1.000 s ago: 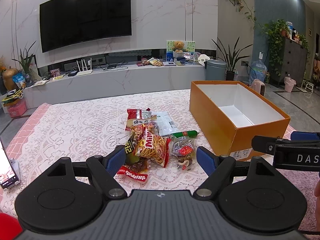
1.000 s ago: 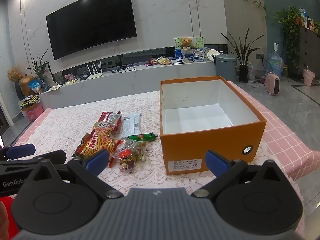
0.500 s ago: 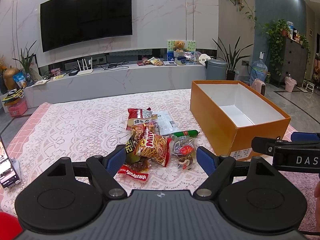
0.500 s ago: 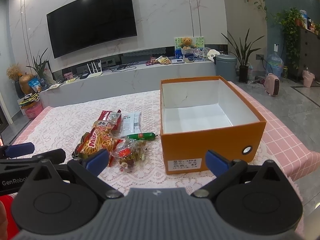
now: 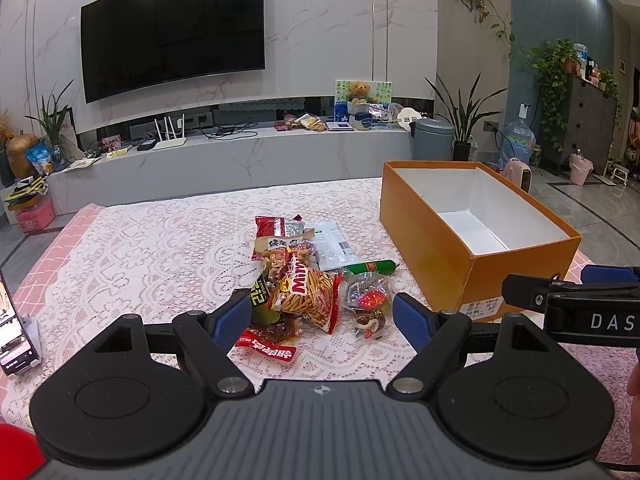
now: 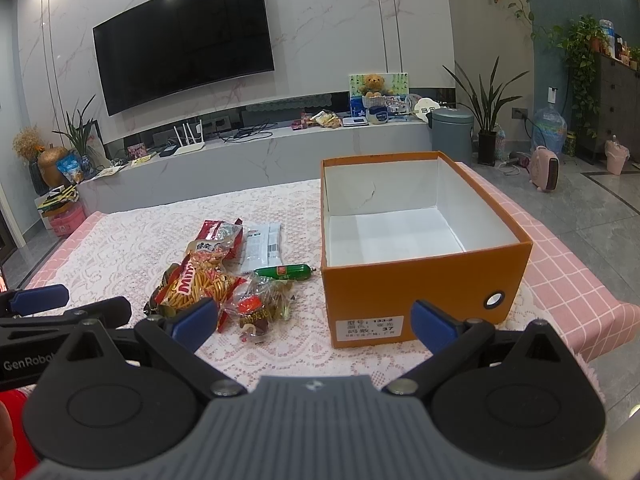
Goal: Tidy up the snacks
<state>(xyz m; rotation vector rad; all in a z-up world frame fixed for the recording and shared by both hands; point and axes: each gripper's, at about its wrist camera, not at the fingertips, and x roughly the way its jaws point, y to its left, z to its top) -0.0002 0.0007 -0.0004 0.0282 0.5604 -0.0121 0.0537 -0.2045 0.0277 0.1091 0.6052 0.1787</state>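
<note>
Blue-padded fingers of the left gripper stand spread wide with nothing between them, hovering above the lace tablecloth. Just ahead of its tips lies the snack pile: a bag of orange sticks in the middle, a red sachet nearest the left pad, a clear bag of sweets close to the right pad, a green sausage stick beyond that, and a red packet and a white packet farther off. Ahead and to the right of this gripper stands the orange box, open-topped, white inside and holding nothing.

The right gripper is likewise parted wide and holds nothing. The box's labelled end wall sits straight ahead between its pads, just beyond the tips, while the snacks lie ahead and to its left, near the left pad. Each gripper shows at the other's side edge.

Beyond the table run a low marble console and a wall-mounted television.
</note>
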